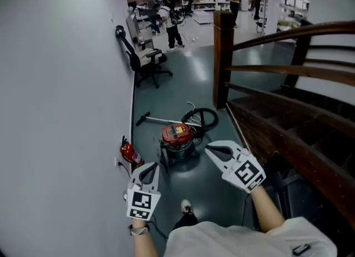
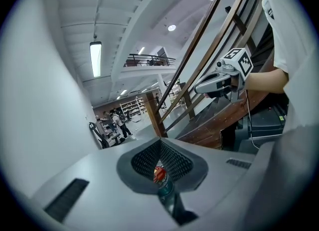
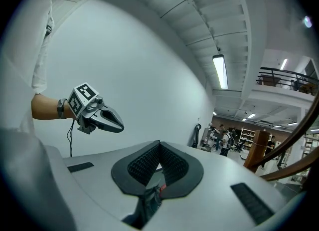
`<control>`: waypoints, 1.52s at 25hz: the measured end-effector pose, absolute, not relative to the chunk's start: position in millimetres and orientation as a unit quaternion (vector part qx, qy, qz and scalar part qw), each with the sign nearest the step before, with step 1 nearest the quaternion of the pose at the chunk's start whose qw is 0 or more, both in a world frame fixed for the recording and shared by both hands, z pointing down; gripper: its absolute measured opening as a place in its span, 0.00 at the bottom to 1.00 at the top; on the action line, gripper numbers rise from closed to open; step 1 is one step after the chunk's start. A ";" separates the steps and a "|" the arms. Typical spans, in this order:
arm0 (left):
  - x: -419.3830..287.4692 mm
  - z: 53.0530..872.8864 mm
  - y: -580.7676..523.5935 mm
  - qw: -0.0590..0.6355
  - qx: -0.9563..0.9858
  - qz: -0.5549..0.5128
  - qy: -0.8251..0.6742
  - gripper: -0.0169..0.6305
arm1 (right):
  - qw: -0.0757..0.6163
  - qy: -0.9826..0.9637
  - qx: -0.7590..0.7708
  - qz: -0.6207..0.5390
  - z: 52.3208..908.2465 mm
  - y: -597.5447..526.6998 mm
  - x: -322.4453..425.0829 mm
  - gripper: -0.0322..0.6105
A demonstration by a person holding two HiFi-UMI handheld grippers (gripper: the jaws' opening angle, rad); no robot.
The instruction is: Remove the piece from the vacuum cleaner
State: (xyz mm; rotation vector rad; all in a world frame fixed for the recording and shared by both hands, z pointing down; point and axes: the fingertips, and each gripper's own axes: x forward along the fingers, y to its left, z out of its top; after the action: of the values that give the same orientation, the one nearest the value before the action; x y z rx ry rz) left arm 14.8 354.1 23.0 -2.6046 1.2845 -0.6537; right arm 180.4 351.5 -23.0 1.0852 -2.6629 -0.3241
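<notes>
The vacuum cleaner (image 1: pixel 178 137), a steel canister with a red top, stands on the dark floor ahead of me. Its black hose (image 1: pixel 203 118) coils behind it and its wand (image 1: pixel 157 120) lies to the left. Both grippers hover in the air short of it and touch nothing. My left gripper (image 1: pixel 155 166) is shut and empty, to the vacuum's lower left. My right gripper (image 1: pixel 210 151) is shut and empty, just right of the canister. A sliver of the red top (image 2: pixel 158 174) shows through the left gripper's closed jaws. Each gripper view shows the other gripper: the right gripper (image 2: pixel 198 90) and the left gripper (image 3: pixel 121 126).
A grey wall (image 1: pixel 61 111) runs along the left, with a red fire extinguisher (image 1: pixel 131 154) at its foot. A wooden staircase with a railing (image 1: pixel 288 117) and newel post (image 1: pixel 223 56) fills the right. An office chair (image 1: pixel 148 64) and several people stand farther back. My shoe (image 1: pixel 187 207) is on the floor.
</notes>
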 end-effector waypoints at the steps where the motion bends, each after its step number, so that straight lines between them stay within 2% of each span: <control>1: 12.0 22.3 341.6 0.083 -0.873 -0.219 0.428 0.02 | 0.123 -0.913 0.373 -0.112 -24.1 340.1 175.9 0.09; 12: -16.2 15.8 242.5 0.086 -0.885 -0.227 0.398 0.03 | 0.095 -0.914 0.381 -0.103 -39.7 247.3 138.7 0.09; 31: -57.3 26.0 163.9 0.071 -0.889 -0.219 0.395 0.02 | 0.110 -0.917 0.374 -0.089 -28.1 164.2 88.0 0.09; 38: -64.0 41.1 140.9 0.062 -0.890 -0.233 0.387 0.03 | 0.164 -0.906 0.377 -0.098 -0.2 143.2 84.7 0.09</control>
State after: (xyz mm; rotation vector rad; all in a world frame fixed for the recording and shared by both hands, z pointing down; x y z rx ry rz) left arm -64.0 140.9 41.1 -2.6913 1.1687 -0.7058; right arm 84.7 143.2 -0.2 1.0749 -2.5839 -0.2784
